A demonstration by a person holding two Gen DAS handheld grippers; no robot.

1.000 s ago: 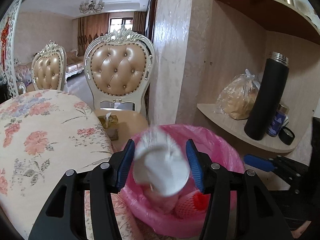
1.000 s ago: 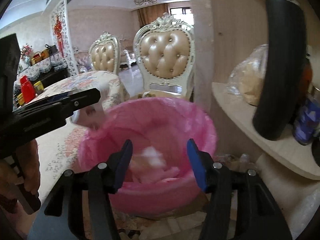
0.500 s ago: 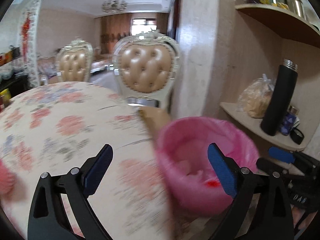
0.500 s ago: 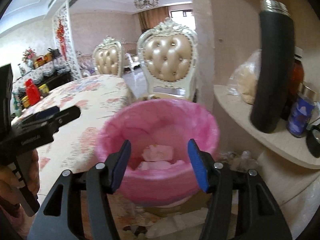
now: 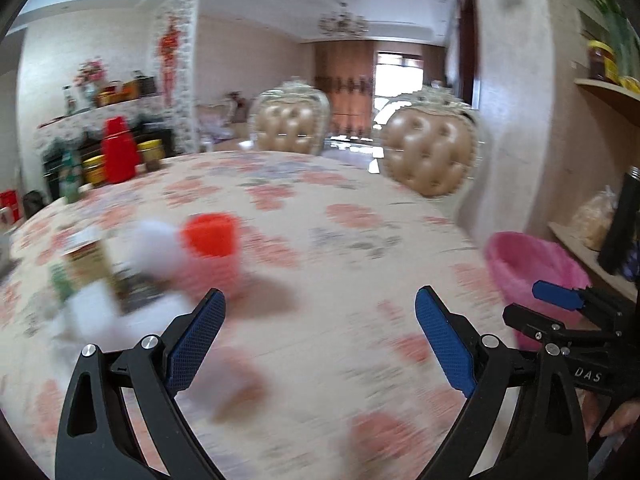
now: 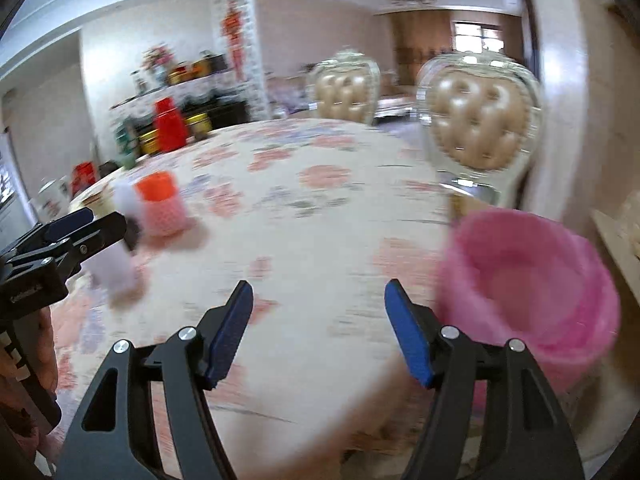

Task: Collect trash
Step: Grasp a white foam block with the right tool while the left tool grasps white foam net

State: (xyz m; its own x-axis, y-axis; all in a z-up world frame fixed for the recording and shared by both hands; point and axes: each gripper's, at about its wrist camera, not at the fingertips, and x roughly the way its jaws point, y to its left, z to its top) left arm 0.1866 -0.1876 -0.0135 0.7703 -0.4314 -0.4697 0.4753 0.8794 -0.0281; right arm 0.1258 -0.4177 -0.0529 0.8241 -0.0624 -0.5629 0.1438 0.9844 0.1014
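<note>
Trash is seen at the far left of the floral-clothed surface (image 5: 360,280): a red mesh cup (image 5: 210,246), a white crumpled wad (image 5: 154,248) touching it, and a green-and-tan packet (image 5: 86,264) just beside, all blurred. The pink-lined bin (image 6: 528,288) stands off the surface's right edge, below a wall shelf (image 5: 580,244). The left gripper (image 5: 320,344) is held over the cloth with its fingers wide apart and nothing between them. The right gripper (image 6: 318,332) is likewise empty, its fingers spreading as it is carried beside the bin. No item is gripped by either, so the step in hand is judged to be the return from the bin toward the remaining litter. For the next move, one gripper would need to be brought across to the cluster, lined up on a single piece, probably the cup or the wad nearest the left gripper, and closed only once that piece sits between the fingers. Care would be called for, since the pieces touch and a neighbour could be knocked aside.
</note>
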